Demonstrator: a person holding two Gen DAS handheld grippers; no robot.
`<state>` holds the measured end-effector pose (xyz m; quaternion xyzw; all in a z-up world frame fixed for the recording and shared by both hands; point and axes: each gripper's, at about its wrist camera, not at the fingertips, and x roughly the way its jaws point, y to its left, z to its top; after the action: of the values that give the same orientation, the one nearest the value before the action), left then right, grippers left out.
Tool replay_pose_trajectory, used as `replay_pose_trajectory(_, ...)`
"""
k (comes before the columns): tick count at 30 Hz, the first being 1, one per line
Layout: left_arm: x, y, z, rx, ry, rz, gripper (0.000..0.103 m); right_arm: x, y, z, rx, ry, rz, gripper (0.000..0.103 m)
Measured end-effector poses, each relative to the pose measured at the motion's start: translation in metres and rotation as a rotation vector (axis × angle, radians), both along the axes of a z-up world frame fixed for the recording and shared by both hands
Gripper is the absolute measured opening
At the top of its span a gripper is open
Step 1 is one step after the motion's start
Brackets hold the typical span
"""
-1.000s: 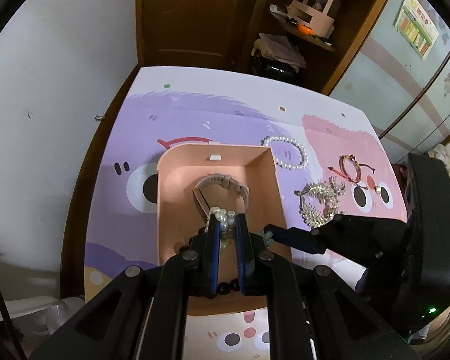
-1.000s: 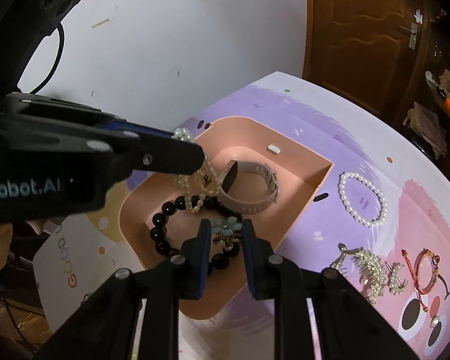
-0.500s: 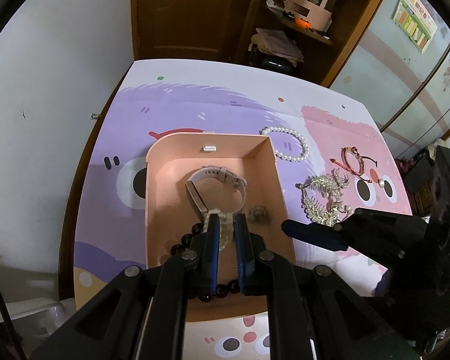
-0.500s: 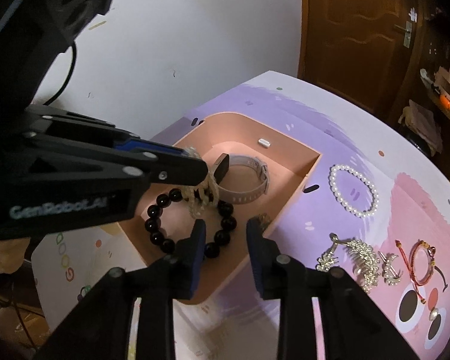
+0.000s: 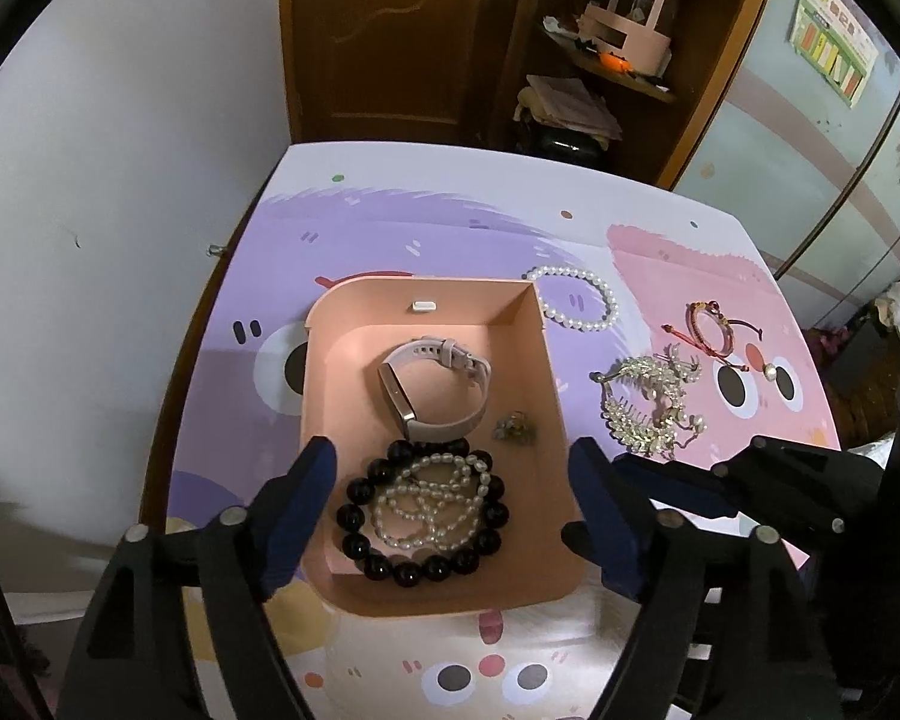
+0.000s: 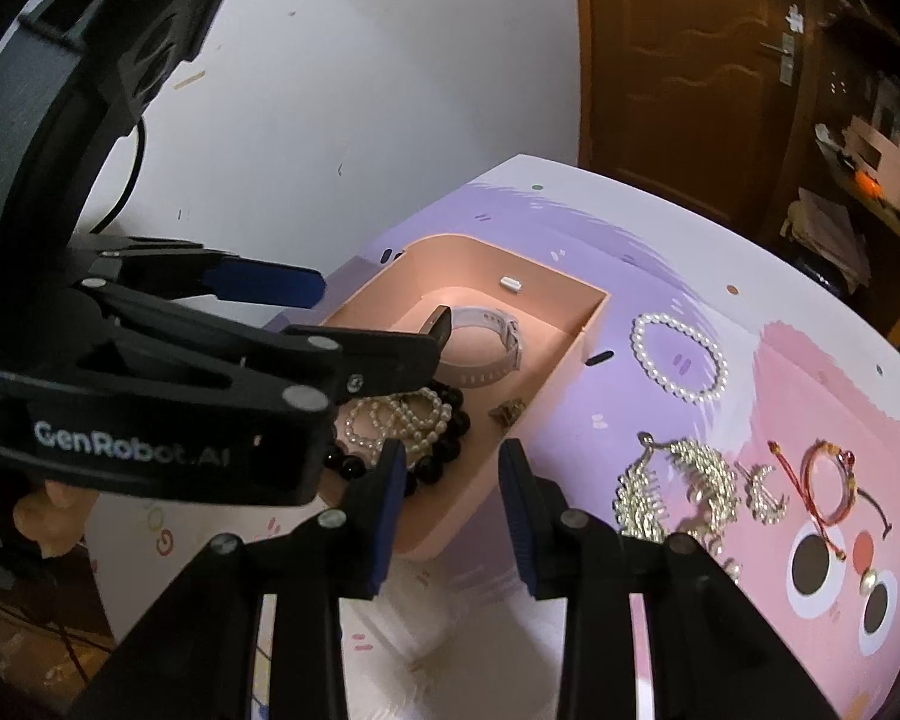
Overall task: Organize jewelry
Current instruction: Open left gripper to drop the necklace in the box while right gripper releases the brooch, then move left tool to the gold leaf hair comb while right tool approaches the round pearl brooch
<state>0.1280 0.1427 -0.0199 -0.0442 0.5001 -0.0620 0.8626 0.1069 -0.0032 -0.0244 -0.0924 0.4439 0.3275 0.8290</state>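
Pearl strand (image 5: 429, 498) lies in tray (image 5: 546, 372), seemingly between parted jaws.

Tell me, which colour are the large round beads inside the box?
Glossy black; the bead bracelet shows best in the left wrist view.

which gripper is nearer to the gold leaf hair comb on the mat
Right. The right gripper hangs open by the pink tray's right wall, beside the gold leaf hair comb. The left gripper is open over the tray's near end, farther left.

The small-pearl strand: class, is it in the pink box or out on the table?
In. The small-pearl strand lies piled inside the black bead bracelet on the pink box floor.
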Motion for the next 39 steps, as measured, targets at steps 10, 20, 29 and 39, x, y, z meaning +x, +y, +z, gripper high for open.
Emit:
replay_pose_trajectory(10,-0.020,-0.011,0.017,0.034,-0.035,-0.002,0.085,-0.012,-0.019,0.007,0.022,0.012,-0.054,0.032)
replay_pose_trajectory(20,-0.044,-0.026,0.031,0.061,-0.075,-0.004,0.086,-0.027,-0.042,0.015,0.035,0.010,-0.121,0.032)
replay_pose_trajectory(29,-0.065,-0.043,0.033,0.075,-0.090,-0.014,0.086,-0.044,-0.073,0.013,0.039,0.015,-0.199,0.032)
replay_pose_trajectory(39,-0.066,-0.079,0.033,0.080,-0.111,-0.061,0.086,-0.052,-0.118,0.018,0.048,-0.024,-0.286,0.032)
